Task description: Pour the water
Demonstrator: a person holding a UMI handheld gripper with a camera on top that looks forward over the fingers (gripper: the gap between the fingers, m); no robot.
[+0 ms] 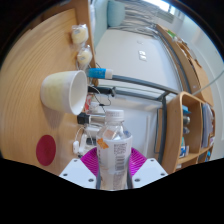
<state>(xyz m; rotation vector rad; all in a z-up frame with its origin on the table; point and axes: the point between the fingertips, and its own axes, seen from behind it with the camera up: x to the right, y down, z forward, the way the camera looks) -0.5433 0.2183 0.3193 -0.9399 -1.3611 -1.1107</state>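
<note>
Bottle (114, 142) held upright between the fingers of the gripper (113, 168), cap on top, label facing the camera. Pink pads (91, 161) seen pressed at either side of the lower body; judged closed on the bottle, carrying it clear of the counter (25, 95).

Cup (67, 90), white, noted up and to the left of the bottle, lying tilted with its open mouth turned toward the bottle rather than upward. Whether supported by a holder or resting on its side: cannot tell. Blue-tipped fitting (98, 73) and a cluster of wires (97, 100) seen just right of the cup, between cup and bottle top.

Step judged: bottle in hand, brought near the cup, pour not begun. No water seen leaving the bottle. Cap appears in place; if so, removal needed before any pour.

Next move judged to call for: bottle mouth carried above the cup's opening, then tilted slowly. Cup orientation a concern; spill likely unless its mouth faces up.

Other items: red round disc (47, 150) on the counter, left of the bottle; small pale objects (80, 42) beyond the cup; wooden chair frame (178, 125) right of the bottle, well apart.

Obstructions: wires and fitting close to the pour path; risk of contact or wetting.
</note>
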